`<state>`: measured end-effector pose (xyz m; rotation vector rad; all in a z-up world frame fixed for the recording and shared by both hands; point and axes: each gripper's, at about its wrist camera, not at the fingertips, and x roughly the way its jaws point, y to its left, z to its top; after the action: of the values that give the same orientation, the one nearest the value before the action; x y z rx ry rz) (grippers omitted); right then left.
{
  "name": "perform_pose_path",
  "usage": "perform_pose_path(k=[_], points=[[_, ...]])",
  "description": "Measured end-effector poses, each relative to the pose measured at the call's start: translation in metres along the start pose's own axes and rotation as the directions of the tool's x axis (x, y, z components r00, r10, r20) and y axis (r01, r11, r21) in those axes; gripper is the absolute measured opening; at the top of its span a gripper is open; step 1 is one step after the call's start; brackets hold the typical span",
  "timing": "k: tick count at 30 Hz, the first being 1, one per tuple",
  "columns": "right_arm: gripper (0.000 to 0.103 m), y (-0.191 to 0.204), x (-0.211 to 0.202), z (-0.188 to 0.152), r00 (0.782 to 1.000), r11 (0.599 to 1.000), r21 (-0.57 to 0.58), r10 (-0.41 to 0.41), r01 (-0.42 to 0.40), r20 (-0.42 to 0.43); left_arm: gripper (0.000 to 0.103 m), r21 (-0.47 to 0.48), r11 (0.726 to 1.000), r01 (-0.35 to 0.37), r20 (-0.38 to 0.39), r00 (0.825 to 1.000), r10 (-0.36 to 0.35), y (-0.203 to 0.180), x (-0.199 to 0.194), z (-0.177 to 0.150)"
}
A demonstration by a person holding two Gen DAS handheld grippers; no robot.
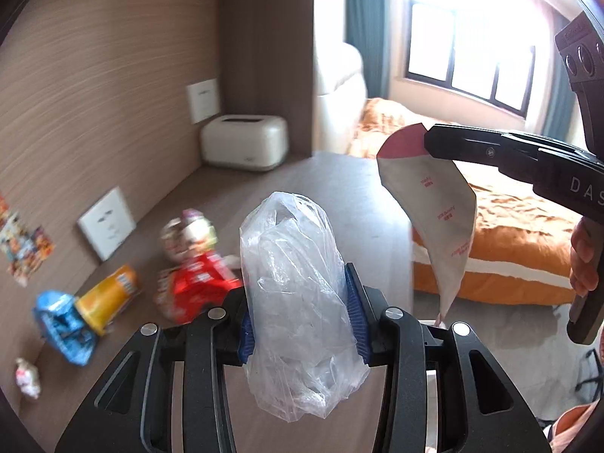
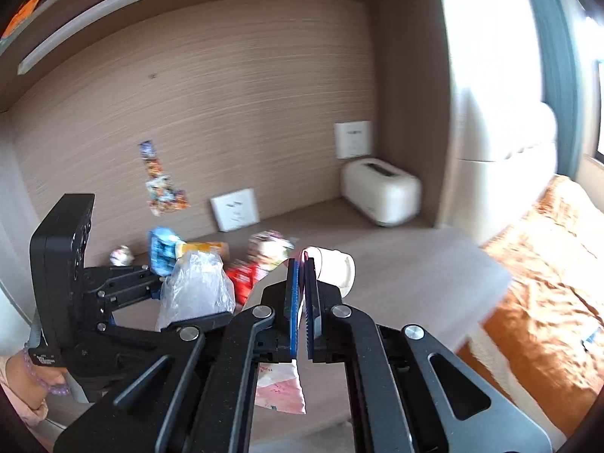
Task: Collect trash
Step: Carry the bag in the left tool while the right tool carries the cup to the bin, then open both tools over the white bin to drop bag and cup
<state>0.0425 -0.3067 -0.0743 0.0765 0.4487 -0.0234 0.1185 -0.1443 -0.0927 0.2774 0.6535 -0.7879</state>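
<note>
My left gripper point(image 1: 298, 302) is shut on a crumpled clear plastic bag point(image 1: 298, 294), squeezed between its blue pads above the wooden desk point(image 1: 339, 181). In the right wrist view the same bag point(image 2: 196, 287) shows in the left gripper point(image 2: 185, 302). My right gripper point(image 2: 302, 268) is shut on a flat grey and pink wrapper point(image 2: 281, 390), which hangs from its tip point(image 1: 428, 143) as a long curved wrapper point(image 1: 438, 219). Loose trash lies on the desk at left: a red packet point(image 1: 196, 290), a yellow cup point(image 1: 109, 298), a blue wrapper point(image 1: 64, 324), a round printed lid point(image 1: 188, 234) and a small crumpled scrap point(image 1: 28, 377).
A cream box-shaped appliance point(image 1: 243, 143) stands in the desk's back corner. White wall sockets point(image 1: 107, 222) and stickers point(image 2: 162, 185) are on the wood panel. A bed with an orange cover point(image 1: 509, 226) lies to the right, beyond the desk edge. A hand point(image 1: 585, 256) holds the right gripper's handle.
</note>
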Motion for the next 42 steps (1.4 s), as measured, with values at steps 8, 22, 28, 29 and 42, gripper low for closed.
perform_pose_path(k=[8, 22, 28, 29, 42], points=[[0.004, -0.085, -0.038, -0.045, 0.984, 0.984, 0.073, -0.159, 0.165, -0.074, 0.04, 0.086, 0.982, 0.17, -0.052, 0.985, -0.166, -0.095, 0.058, 0.015], [0.004, -0.227, 0.007, -0.192, 0.943, 0.951, 0.189, -0.189, 0.245, -0.274, 0.04, 0.16, 0.905, 0.394, -0.293, 0.895, -0.337, -0.234, 0.247, -0.066], [0.004, -0.276, 0.068, -0.29, 0.93, 0.956, 0.214, -0.116, 0.199, -0.348, 0.04, 0.147, 0.874, 0.463, -0.378, 0.843, -0.383, -0.267, 0.343, -0.142], [0.004, -0.285, 0.081, -0.31, 0.924, 0.955, 0.224, -0.102, 0.194, -0.368, 0.04, 0.143, 0.871, 0.471, -0.395, 0.834, -0.386, -0.272, 0.36, -0.157], [0.099, -0.331, 0.166, -0.485, 0.829, 0.926, 0.308, -0.01, 0.219, -0.56, 0.098, 0.057, 0.866, 0.496, -0.569, 0.729, -0.38, -0.297, 0.474, -0.281]])
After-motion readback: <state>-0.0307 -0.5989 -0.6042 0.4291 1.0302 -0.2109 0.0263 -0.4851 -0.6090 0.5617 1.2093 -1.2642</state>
